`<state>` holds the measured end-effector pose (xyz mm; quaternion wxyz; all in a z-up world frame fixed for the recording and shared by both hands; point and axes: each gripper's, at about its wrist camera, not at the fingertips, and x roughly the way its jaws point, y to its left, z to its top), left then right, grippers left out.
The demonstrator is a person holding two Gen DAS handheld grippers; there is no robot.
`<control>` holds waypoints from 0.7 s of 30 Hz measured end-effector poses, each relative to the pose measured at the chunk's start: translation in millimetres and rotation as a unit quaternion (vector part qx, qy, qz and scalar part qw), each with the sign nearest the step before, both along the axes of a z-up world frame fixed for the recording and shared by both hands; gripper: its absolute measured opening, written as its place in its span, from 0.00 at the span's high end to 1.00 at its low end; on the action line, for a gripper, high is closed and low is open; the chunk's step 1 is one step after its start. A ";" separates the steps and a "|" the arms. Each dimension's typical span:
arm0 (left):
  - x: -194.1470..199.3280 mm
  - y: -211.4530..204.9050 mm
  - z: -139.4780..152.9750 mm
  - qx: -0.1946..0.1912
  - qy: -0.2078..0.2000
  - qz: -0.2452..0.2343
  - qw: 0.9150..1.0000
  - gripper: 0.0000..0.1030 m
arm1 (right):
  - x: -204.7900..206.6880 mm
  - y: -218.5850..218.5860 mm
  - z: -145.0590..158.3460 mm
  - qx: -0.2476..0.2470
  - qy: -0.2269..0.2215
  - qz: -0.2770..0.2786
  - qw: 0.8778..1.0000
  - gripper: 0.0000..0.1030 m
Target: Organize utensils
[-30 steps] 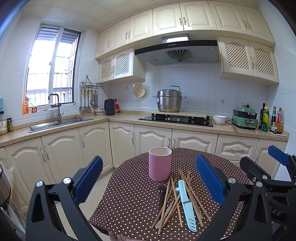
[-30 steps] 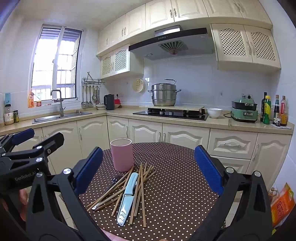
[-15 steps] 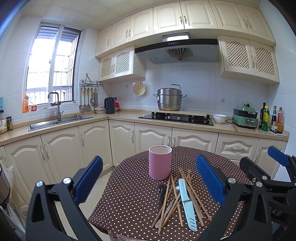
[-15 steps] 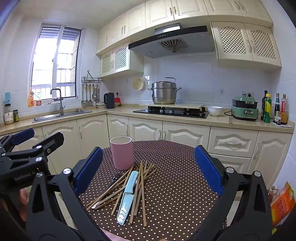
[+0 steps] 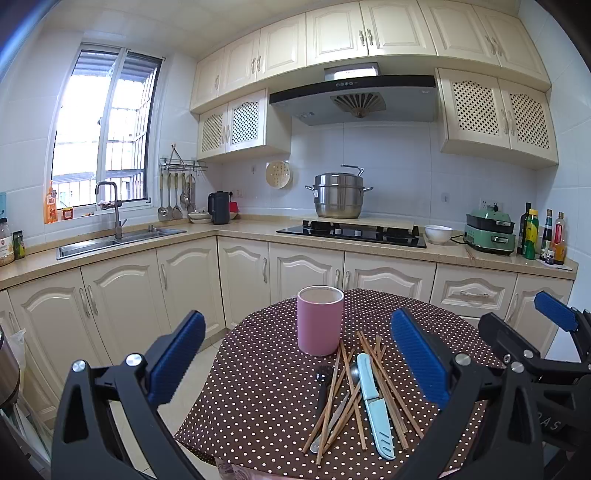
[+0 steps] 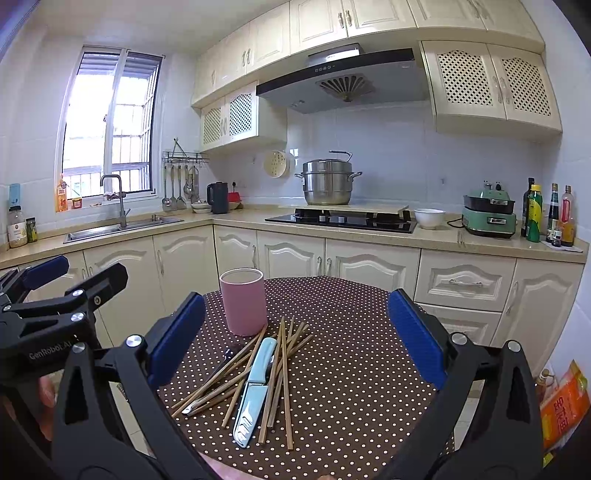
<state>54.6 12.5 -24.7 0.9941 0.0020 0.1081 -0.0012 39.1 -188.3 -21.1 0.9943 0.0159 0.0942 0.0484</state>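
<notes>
Both tongs are spread wide and hold nothing: left gripper [image 5: 297, 354] and right gripper [image 6: 295, 338] hover over the dotted table [image 6: 354, 354]. Left one's body reads "GenRobot.AI". Chopsticks [image 6: 282, 373], a pale blue knife [image 6: 255, 387] and a spoon [image 5: 351, 380] lie piled just before the pink cup [image 6: 243, 301].

Sun is shining in through the window [image 5: 103, 129] over the sink [image 5: 110, 242]. Cream cupboards [image 5: 369, 33] are lining white walls. A big pot [image 5: 338, 195] is sitting on the stove [image 5: 351, 232].
</notes>
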 end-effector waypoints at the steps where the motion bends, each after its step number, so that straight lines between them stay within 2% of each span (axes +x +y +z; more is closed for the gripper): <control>1: 0.1 0.0 -0.1 0.000 0.000 0.000 1.000 0.04 | 0.0 0.5 -1.2 0.000 0.000 0.000 1.000 0.06; 21: 0.7 -0.3 -4.6 -0.003 0.006 0.000 1.000 0.04 | 0.3 1.6 -7.2 0.001 0.004 -0.001 1.000 0.06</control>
